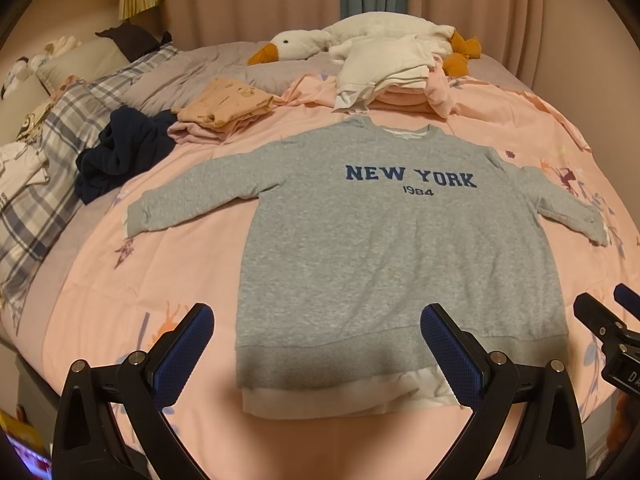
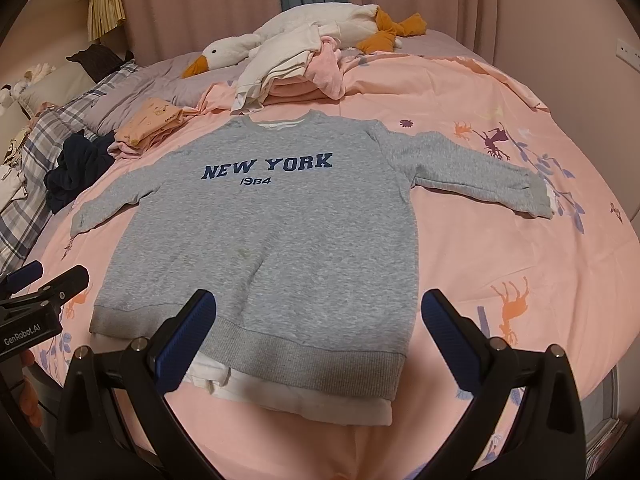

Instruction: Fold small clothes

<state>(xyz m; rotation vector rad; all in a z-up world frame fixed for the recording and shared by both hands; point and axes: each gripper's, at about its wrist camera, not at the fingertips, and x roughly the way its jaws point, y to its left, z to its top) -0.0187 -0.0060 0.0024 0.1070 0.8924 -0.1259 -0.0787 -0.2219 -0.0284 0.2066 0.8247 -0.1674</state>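
Sweatshirt (image 1: 384,240) flat, clothes piles (image 1: 224,114) beyond

Left gripper (image 1: 316,344): matte black plastic frame, two angled arms, each ending in a blue pad with fine mesh texture (image 1: 182,354). Round silver screws at the arm pivots, two per side. Right gripper (image 2: 318,340): same build, black arms, blue ribbed pads (image 2: 450,344), silver pivot screws. In the right wrist view, the left unit's black body carries white "GenRobot.AI" lettering. In the left wrist view, the right unit shows partial white lettering, cut off at the edge.
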